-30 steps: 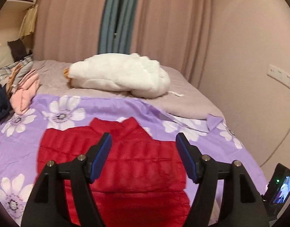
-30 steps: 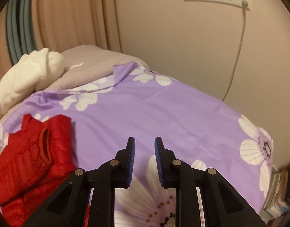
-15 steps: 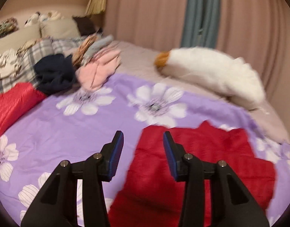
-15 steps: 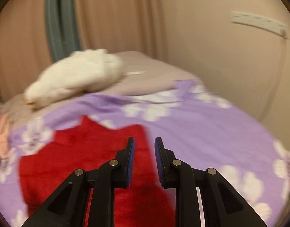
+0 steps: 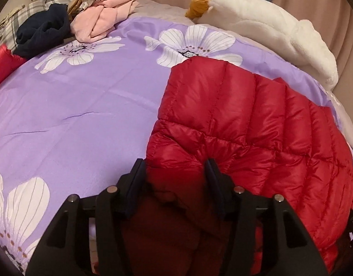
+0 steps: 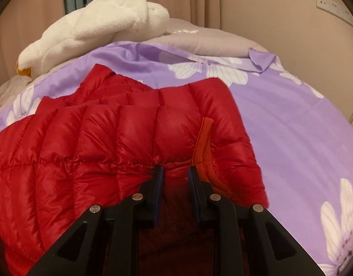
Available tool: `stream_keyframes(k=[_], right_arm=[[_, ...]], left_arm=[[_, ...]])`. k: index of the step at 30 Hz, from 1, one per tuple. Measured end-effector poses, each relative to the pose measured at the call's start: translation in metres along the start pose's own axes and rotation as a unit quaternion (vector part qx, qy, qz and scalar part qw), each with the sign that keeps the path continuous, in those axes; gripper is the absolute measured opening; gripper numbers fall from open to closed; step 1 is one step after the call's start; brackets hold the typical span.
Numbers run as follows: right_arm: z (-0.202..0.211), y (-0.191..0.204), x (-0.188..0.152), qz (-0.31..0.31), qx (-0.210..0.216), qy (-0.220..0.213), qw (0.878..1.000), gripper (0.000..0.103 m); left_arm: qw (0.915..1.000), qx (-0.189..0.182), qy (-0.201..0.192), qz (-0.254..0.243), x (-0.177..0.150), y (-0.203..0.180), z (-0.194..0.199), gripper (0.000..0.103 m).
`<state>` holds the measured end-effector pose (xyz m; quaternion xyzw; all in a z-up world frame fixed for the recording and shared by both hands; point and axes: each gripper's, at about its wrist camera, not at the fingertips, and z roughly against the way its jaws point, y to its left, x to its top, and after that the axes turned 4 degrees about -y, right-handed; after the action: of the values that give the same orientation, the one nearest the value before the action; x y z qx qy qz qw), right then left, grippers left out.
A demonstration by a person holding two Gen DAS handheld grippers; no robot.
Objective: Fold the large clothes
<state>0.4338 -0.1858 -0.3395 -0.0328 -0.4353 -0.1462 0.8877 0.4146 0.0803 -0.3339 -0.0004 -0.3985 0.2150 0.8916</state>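
While tilted down over the bed, straddles the near edge of the red puffer jacket (image 5: 245, 115) with the left claw (image 5: 174, 164), half spread and just now widening, fabric between the pads but not pinched. Shows the right claw (image 6: 175, 170) narrow beside the jacket's orange-trimmed opening, clamping nothing. Finds the jacket spread flat on the purple flowered bedcover (image 5: 84, 103). Farther back: white plush goose (image 5: 268, 23), heap of clothes (image 5: 102, 20).

A shiny red quilted jacket (image 5: 257, 124) is lying on a purple bedsheet (image 5: 84, 105) showing white flowers; a white plush toy (image 6: 102, 25) is lying far.
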Motion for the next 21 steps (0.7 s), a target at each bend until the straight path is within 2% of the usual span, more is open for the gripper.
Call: stream_keyframes(k=[5,7,8,10,11,12,14,16,18,19,21], right_arm=[[0.005,0.006,0.002,0.008,-0.012,-0.004,1.0,0.023],[0.016,0.002,0.006,0.0,-0.011,-0.006,1.0,0.023],[0.031,-0.004,0.007,-0.004,-0.009,-0.012,1.0,0.023],[0.052,-0.014,0.007,-0.007,-0.006,-0.021,1.0,0.024],[0.067,-0.022,0.006,-0.01,-0.007,-0.03,0.999,0.031],[0.081,-0.03,0.004,-0.016,-0.013,-0.036,0.999,0.046],[0.108,-0.049,-0.002,-0.035,-0.012,-0.048,0.998,0.066],[0.131,-0.067,-0.009,-0.051,-0.005,-0.056,0.997,0.068],[0.151,-0.084,-0.018,-0.059,-0.012,-0.058,0.997,0.069],[0.161,-0.092,-0.026,-0.057,-0.015,-0.057,0.997,0.069],[0.172,-0.102,-0.036,-0.053,-0.018,-0.053,0.997,0.07]], left_arm=[[0.9999,0.011,0.002,-0.001,0.002,0.001,0.005,0.055],[0.9997,0.02,0.013,0.002,0.003,0.005,0.017,0.053],[0.9997,0.002,0.021,0.012,0.004,0.012,0.032,0.049],[0.9977,-0.045,0.013,0.049,0.004,0.03,0.065,0.051],[0.9963,-0.057,0.0,0.064,0.004,0.04,0.088,0.054],[0.9956,-0.061,-0.017,0.069,0.003,0.049,0.11,0.058],[0.9948,-0.066,-0.049,0.06,0.0,0.062,0.147,0.07],[0.9945,-0.07,-0.067,0.04,-0.006,0.073,0.174,0.074],[0.9942,-0.055,-0.084,0.038,-0.017,0.089,0.2,0.076],[0.994,-0.053,-0.085,0.044,-0.021,0.095,0.205,0.078],[0.9948,-0.05,-0.063,0.062,-0.036,0.114,0.21,0.079]])
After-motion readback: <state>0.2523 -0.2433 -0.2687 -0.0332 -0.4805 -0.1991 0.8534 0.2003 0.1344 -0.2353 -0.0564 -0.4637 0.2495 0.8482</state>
